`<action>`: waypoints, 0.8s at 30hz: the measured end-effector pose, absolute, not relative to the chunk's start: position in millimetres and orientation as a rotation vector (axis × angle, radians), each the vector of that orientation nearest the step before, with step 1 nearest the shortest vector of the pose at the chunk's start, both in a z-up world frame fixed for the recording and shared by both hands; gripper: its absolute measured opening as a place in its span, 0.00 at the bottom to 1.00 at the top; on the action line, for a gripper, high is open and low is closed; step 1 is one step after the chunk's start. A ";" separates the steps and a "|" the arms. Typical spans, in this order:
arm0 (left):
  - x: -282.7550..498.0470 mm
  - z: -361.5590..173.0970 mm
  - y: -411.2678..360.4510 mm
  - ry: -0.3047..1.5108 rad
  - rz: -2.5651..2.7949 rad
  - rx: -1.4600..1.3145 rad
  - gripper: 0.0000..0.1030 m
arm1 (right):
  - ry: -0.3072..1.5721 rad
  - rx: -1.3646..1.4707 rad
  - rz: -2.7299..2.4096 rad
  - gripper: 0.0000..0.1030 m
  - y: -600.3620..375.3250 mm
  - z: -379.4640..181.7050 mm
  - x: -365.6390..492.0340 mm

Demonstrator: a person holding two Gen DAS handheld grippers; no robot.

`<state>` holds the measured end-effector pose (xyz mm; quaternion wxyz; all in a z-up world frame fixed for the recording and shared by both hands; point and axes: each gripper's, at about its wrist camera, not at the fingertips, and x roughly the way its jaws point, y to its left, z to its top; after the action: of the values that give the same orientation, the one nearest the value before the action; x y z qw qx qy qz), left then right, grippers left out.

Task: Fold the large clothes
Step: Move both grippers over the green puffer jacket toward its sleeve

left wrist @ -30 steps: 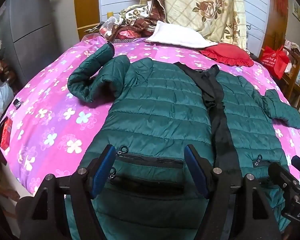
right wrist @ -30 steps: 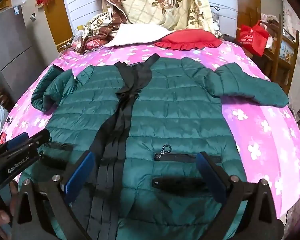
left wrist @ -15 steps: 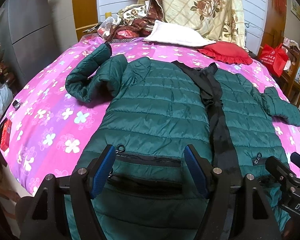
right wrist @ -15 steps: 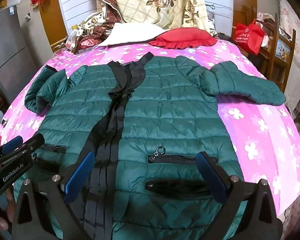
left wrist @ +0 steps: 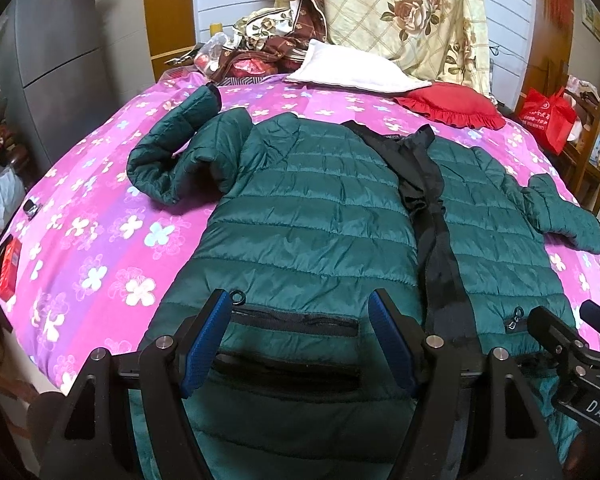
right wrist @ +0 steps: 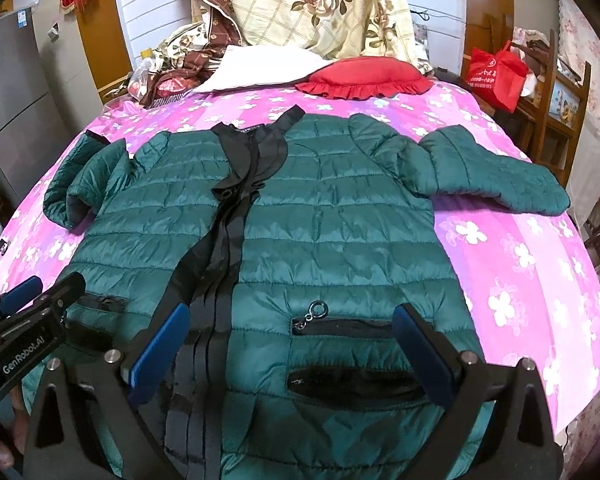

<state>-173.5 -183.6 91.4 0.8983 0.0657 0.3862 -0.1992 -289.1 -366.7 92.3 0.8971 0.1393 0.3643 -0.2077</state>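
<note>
My left gripper (left wrist: 300, 344) hovers low over the near hem of the dark green quilted puffer jacket (left wrist: 312, 216), its blue-padded fingers (left wrist: 204, 344) spread wide with nothing between them but the left pocket zip below. I judge I hold it there to take the hem for a first fold.

The jacket lies face up, spread flat along the near edge of the bed with the pink flowered sheet (left wrist: 100, 240), collar pointing to the far edge. That layout suits folding: the body is smoothed and both sides are reachable. One jacket, two sleeves: the left sleeve (left wrist: 168, 160) is bent back on itself toward the left edge of the bed, the right sleeve (right wrist: 496, 184) stretches out toward the right edge. A black zipper placket (right wrist: 228, 240) runs down the middle, and I count two zipped pockets, one under each gripper.

My right gripper (right wrist: 292, 348) sits over the right half of the hem, fingers (right wrist: 424, 360) equally wide apart and holding nothing.

At the far edge lie one white pillow (right wrist: 260, 68) and one red frilled cushion (right wrist: 364, 76), well apart from the jacket.
</note>
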 end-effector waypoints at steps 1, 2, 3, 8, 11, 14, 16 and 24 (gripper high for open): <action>-173.7 93.7 -184.8 0.800 -0.412 0.137 0.38 | 0.767 0.297 -0.429 1.00 -366.6 91.9 -289.3; -173.9 94.7 -185.4 0.801 -0.412 0.137 0.38 | 0.768 0.298 -0.430 1.00 -367.4 91.6 -288.6; -175.3 93.7 -185.1 0.804 -0.412 0.136 0.38 | 0.768 0.301 -0.428 1.00 -367.5 91.9 -288.6; -174.5 96.6 -187.3 0.803 -0.404 0.144 0.38 | 0.809 0.312 -0.441 1.00 -371.3 89.9 -285.3; -174.4 98.2 -188.2 0.803 -0.405 0.143 0.38 | 0.855 0.322 -0.448 1.00 -372.5 86.9 -283.8; -173.4 99.2 -189.5 0.809 -0.412 0.140 0.38 | 0.854 0.325 -0.447 1.00 -374.3 84.7 -282.2; -173.4 99.4 -191.2 0.811 -0.414 0.140 0.38 | 0.919 0.302 -0.472 1.00 -371.7 84.9 -283.4; -169.9 99.3 -193.6 0.822 -0.421 0.142 0.38 | 0.877 0.329 -0.453 1.00 -375.7 83.6 -281.6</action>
<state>-169.9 -193.6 99.3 0.8928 0.0685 0.3963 -0.2029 -281.6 -375.7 83.6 0.8677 0.1574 0.4188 -0.2165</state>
